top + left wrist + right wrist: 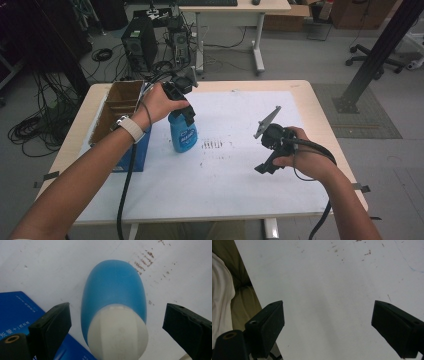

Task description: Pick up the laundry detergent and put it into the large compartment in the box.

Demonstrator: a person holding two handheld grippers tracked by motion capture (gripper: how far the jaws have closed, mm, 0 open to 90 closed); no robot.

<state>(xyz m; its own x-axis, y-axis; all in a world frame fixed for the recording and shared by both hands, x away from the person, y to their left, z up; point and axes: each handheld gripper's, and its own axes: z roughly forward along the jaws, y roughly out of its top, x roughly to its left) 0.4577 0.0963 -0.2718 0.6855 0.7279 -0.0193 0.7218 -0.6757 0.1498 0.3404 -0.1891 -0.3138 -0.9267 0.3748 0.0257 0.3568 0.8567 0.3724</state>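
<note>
Left gripper view: blue bottle (pixel 113 293) base hidden.

Smooth plastic blue bottle (pixel 113 290), matt cardboard box (pixel 120 102)

We see even, soft indoor light on the high view: the white sheet (pixel 225 165) reads bright, while the room at upper left falls dim. Shadows are faint, no hard glare. The picture is slightly soft, with lines bowing near the edges. In the left gripper view the bottle (pixel 115 297) is blurred up close, its cap washed pale. The right gripper view looks greyer, with a vague shadow mid-frame.
</note>
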